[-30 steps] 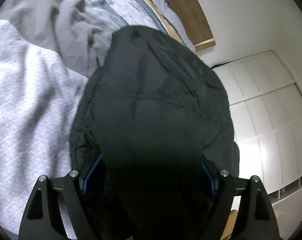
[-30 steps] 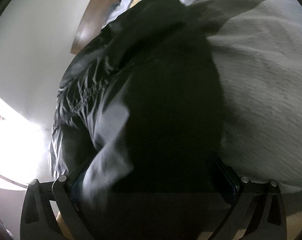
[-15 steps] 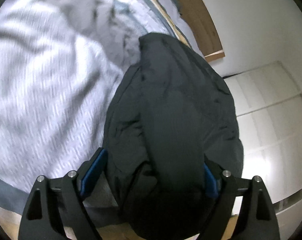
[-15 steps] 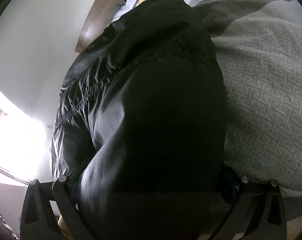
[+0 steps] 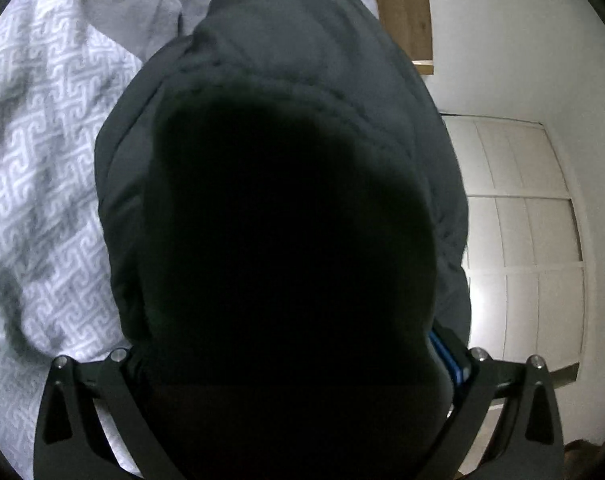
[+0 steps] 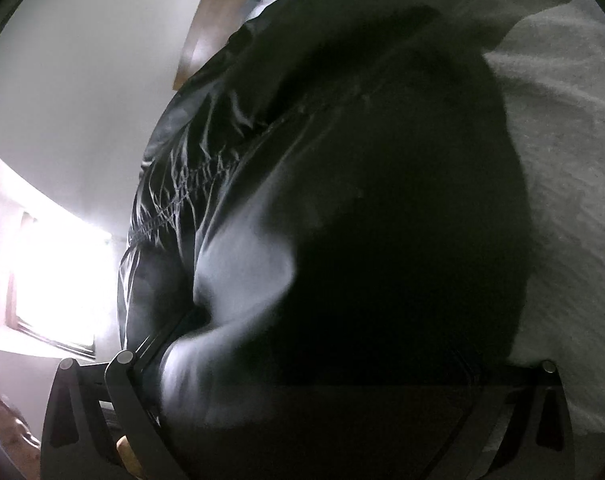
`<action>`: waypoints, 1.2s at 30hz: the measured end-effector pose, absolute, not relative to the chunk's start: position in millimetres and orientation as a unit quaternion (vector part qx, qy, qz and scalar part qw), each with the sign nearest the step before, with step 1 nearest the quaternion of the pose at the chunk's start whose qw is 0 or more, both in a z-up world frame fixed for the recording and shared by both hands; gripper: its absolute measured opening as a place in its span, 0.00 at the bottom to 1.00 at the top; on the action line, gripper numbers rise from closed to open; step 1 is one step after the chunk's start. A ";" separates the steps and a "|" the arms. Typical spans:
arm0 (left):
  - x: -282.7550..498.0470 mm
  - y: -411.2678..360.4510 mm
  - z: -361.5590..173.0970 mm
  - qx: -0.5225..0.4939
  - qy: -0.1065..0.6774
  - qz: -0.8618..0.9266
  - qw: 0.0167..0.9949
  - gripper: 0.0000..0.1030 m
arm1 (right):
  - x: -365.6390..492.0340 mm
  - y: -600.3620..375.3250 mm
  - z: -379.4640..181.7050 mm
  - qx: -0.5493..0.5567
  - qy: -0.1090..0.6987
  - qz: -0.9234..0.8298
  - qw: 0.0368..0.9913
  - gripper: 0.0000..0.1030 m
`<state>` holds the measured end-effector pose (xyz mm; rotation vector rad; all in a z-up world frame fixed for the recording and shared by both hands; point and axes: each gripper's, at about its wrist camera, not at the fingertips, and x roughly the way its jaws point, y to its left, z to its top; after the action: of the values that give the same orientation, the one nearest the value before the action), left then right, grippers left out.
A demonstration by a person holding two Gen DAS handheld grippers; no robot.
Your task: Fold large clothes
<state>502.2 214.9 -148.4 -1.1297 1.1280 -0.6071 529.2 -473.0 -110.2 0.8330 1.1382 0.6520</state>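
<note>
Your left gripper (image 5: 298, 360) has its jaws spread as wide as they go; they have just been opening further, and the black padded jacket (image 5: 302, 80) bulges up between the two arms and fills the gap. One blue pad (image 5: 448, 354) shows at the right arm, right against the fabric; the other pad is buried under it. Whether the pads press on the jacket or merely flank it, you cannot tell from this view.

Your right gripper (image 6: 322, 364) is likewise stuffed with the jacket (image 6: 382, 160): a thick fold swells between its arms and hides the fingers. Its jaws stand far apart, with cloth against both sides; grip or no grip cannot be read here.

The jacket lies on the bed, on the white patterned bedspread (image 5: 42, 200), which shows left of it in the left wrist view and right of it (image 6: 562, 200) in the right wrist view. Stitched, gathered seams (image 6: 182, 192) run across its shiny shell. Beyond it a wooden headboard (image 5: 398, 8) meets the white wall (image 5: 522, 40), with white panelled doors (image 5: 522, 220) off to the side. Bright window light (image 6: 54, 272) washes out the left of the right wrist view.
</note>
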 end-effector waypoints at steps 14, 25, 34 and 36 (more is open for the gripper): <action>469.9 170.8 -99.0 -0.388 0.421 -0.218 0.790 0.36 | 522.5 -441.3 -88.9 0.339 0.468 0.320 0.751 0.36; 459.5 171.9 -30.9 -0.385 0.329 -0.252 0.825 0.27 | 501.6 -422.5 -22.0 0.271 0.391 0.306 0.825 0.21; 431.2 167.1 34.2 -0.370 0.276 -0.272 0.844 0.26 | 480.5 -422.1 47.5 0.238 0.323 0.318 0.859 0.19; 431.2 168.5 55.0 -0.369 0.270 -0.275 0.846 0.26 | 473.8 -420.3 61.0 0.233 0.313 0.322 0.863 0.19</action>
<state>431.2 168.6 55.0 -0.7778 0.5702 -0.5794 473.8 -420.3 61.0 0.4876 0.6559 0.6759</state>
